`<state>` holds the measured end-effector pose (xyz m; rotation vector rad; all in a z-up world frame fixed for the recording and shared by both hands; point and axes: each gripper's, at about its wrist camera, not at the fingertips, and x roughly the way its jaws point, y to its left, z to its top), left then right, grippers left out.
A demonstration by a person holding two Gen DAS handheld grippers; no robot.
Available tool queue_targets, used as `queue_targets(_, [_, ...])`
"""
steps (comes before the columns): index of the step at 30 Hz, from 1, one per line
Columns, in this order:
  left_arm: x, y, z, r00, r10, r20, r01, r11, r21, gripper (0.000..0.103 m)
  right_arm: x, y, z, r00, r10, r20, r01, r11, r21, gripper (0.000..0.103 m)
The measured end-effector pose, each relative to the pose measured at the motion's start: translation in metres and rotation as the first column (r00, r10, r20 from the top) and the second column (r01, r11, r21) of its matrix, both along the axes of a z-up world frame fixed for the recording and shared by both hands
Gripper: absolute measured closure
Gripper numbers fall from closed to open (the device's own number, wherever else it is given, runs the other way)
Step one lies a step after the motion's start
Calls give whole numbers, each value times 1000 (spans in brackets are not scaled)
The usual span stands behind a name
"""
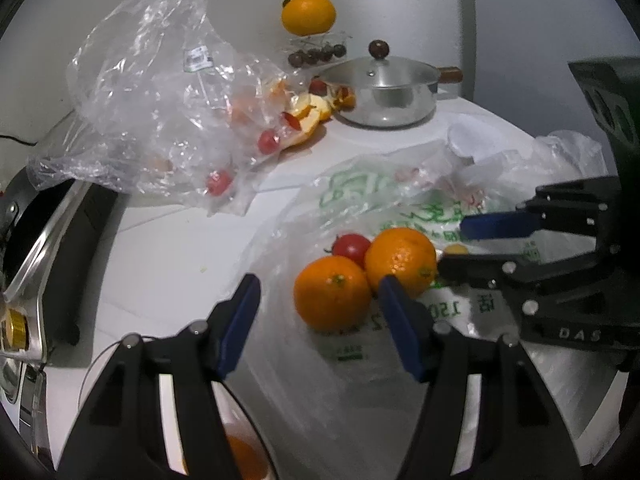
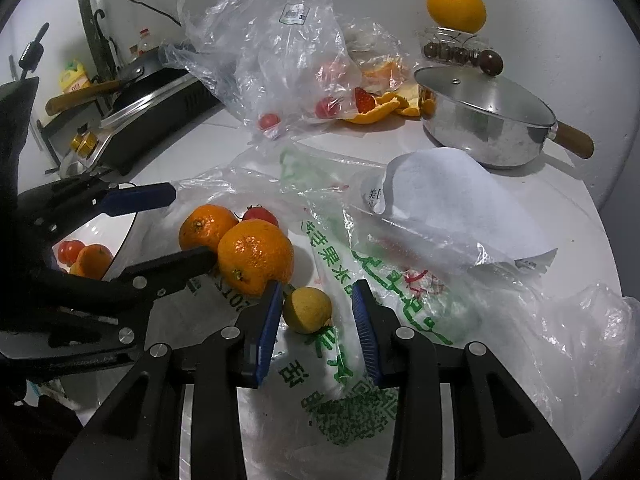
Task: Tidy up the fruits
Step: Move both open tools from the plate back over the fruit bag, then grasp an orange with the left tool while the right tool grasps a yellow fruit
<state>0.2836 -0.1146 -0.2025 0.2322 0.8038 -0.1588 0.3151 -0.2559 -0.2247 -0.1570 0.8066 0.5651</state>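
Two oranges lie on a white green-printed bag: the near orange and the far orange, with a red tomato behind them. My left gripper is open, its fingers on either side of the near orange. A small yellow fruit lies beside the far orange. My right gripper is open around it, the left pad touching it. A white bowl at the left holds an orange and tomatoes.
A clear bag with small tomatoes stands behind, next to orange peels. A lidded steel pot and an orange on a glass stand at the back. A stove is left. White paper lies at the right.
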Motion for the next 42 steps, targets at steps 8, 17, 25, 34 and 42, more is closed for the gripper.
queue_targets(8, [7, 7, -4, 997, 57, -42, -59, 997, -43, 39, 1, 1, -6, 1000, 8, -23, -8, 1000, -2, 65])
queue_targets(17, [7, 13, -9, 991, 122, -58, -128, 984, -126, 40, 1, -3, -4, 1000, 2, -12, -2, 1000, 18, 74])
queue_targets(25, [13, 10, -9, 994, 96, -58, -104, 982, -156, 57, -1, -5, -1, 1000, -1, -2, 1, 999, 32, 75])
queue_targets(34, [8, 7, -7, 996, 64, -61, -74, 983, -166, 60, -4, -10, 5, 1000, -14, 15, 14, 999, 39, 75])
queue_targets(42, [-6, 6, 1, 998, 38, -51, -47, 981, -189, 61, -9, -12, 11, 999, -33, 33, 32, 999, 28, 79])
